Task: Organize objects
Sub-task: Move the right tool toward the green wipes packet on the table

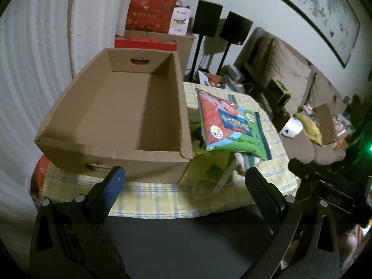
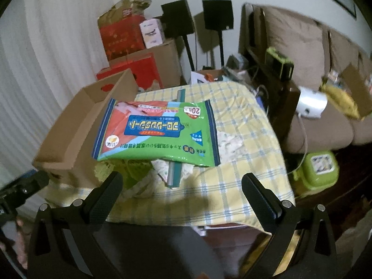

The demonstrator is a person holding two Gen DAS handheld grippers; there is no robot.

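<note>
Both tongs are seen wide open and empty: left gripper (image 1: pixel 184 177) with one blue-padded finger (image 1: pixel 116 182), right gripper (image 2: pixel 182 182) with dark pads. Each is angled down toward the table and nothing sits between the jaws of either one. No contact with any object is visible.

Landmark taken: the cardboard box (image 1: pixel 111 155), open-topped and empty, standing on the checked cloth (image 1: pixel 162 200) that covers the table.

Just to the right of the box, a green and red packet (image 2: pixel 158 134) with printed text is noted, lying flat but propped on a small heap. Under it, on the side away from the box, a teal strip (image 2: pixel 173 176) pokes out toward the camera, and crumpled pale and green material (image 1: pixel 209 160) fills the gap beside the box corner. What that material is cannot be told.

Behind the box, red bags (image 1: pixel 150 11) are stacked on a larger carton. Further right of the box, two black speakers (image 1: pixel 208 18) on stands and a brown sofa (image 1: pixel 293 76) are recorded.

Step judged: the very start; nothing has been packed. Likely next move: right gripper to be lowered over the packet's near edge, closed on it, and the packet carried left into the box. A thin, slippery pack is expected, so a grip well onto the edge is called for.
</note>
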